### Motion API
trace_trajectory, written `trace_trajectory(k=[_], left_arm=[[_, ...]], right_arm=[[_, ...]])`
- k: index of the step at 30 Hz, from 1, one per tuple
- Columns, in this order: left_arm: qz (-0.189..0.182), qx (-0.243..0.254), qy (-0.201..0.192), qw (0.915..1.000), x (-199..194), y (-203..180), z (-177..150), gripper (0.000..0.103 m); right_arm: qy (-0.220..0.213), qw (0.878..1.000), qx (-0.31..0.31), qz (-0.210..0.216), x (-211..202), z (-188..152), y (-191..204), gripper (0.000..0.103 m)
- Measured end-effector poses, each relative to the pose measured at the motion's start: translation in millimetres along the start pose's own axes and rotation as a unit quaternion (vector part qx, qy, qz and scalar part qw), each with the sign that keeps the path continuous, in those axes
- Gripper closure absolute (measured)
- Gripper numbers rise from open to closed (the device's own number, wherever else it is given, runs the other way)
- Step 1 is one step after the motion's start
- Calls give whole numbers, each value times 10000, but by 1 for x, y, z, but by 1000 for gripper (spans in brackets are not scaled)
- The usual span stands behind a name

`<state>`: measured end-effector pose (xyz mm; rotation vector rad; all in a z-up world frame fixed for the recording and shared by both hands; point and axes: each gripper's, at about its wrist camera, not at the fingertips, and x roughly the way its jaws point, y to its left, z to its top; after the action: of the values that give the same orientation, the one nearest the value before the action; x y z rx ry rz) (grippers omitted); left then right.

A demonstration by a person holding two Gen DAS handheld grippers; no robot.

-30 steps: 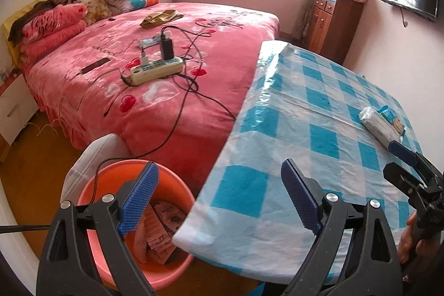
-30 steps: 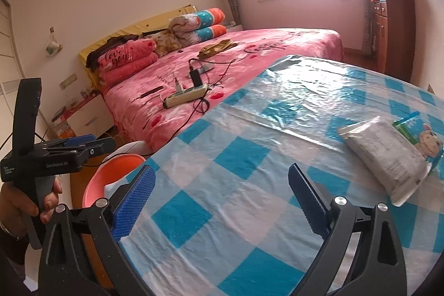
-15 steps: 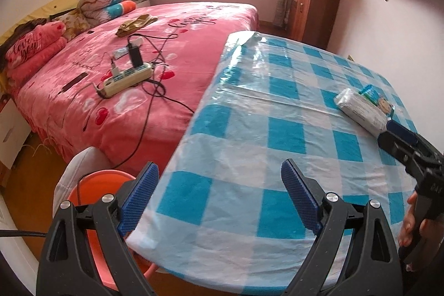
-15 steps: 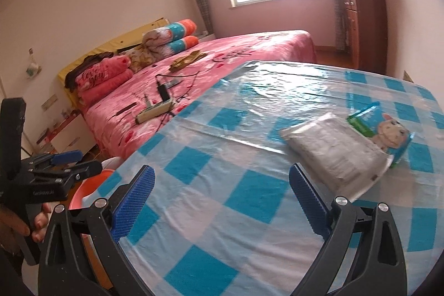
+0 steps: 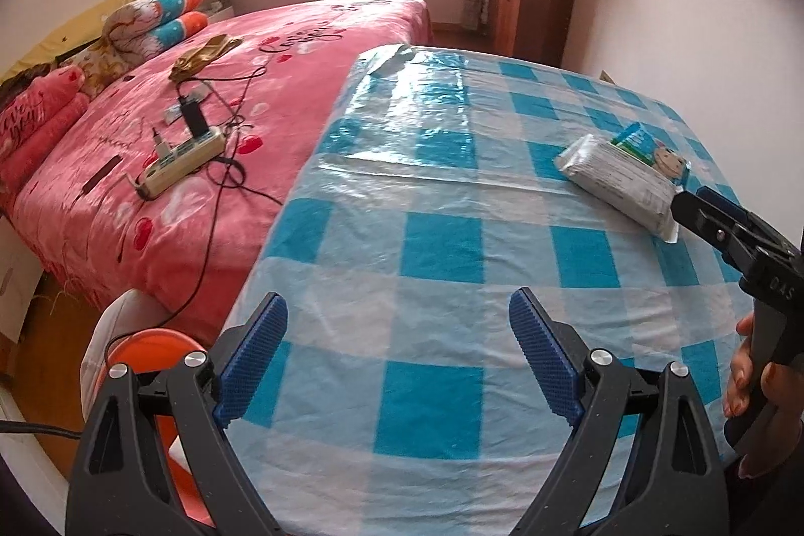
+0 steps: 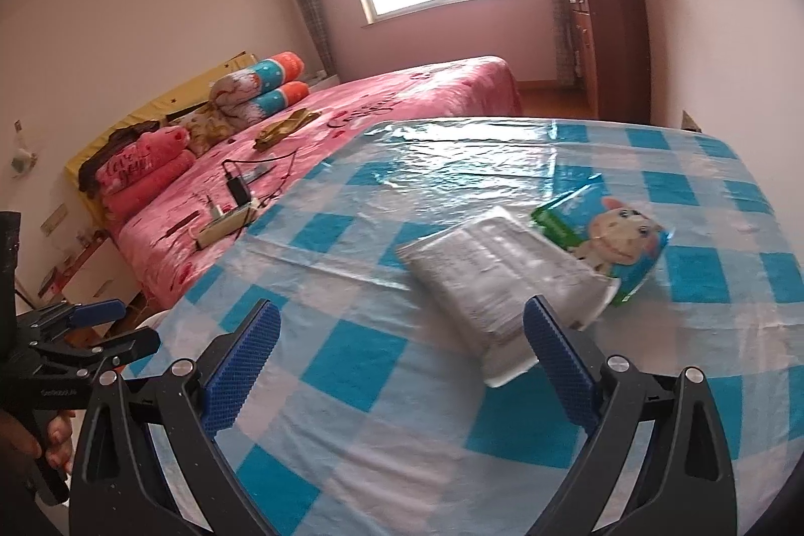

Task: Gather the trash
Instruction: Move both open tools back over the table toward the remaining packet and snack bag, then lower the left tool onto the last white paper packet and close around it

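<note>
Both grippers' fingers spread wide, empty; orange bucket beside table, contents hidden

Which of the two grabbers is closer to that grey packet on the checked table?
Right. The right gripper hangs open just short of the grey packet; the left gripper hangs open over the table's near edge.

A desk under a blue-and-white checked cloth carried a white packet overlapping a cartoon-printed wrapper. On the pink bed beside it lay a power strip.
</note>
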<state>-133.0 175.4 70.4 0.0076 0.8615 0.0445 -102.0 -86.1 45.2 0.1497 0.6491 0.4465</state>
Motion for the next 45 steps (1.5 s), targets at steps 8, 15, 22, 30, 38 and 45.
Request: trace_trajectory(k=[8, 15, 22, 30, 38, 45], left_arm=[[-121, 214, 23, 9997, 5, -27, 7, 12], [-259, 411, 53, 9988, 11, -55, 13, 12], [-416, 600, 68, 9973, 18, -83, 21, 12], [-495, 709, -46, 9962, 25, -117, 31, 12], [-666, 910, -90, 9936, 29, -158, 42, 13], [-758, 713, 98, 9945, 41, -183, 48, 12]], right_arm=[[-74, 9998, 6, -211, -6, 2, -16, 7], [-126, 9987, 223, -433, -11, 4, -42, 7], [-160, 9963, 428, -726, -14, 6, -68, 7], [-172, 9921, 699, -1031, -19, 7, -100, 7], [-188, 9864, 958, -1319, -25, 7, -125, 7], [-170, 9820, 1060, -1557, -30, 8, -145, 7]])
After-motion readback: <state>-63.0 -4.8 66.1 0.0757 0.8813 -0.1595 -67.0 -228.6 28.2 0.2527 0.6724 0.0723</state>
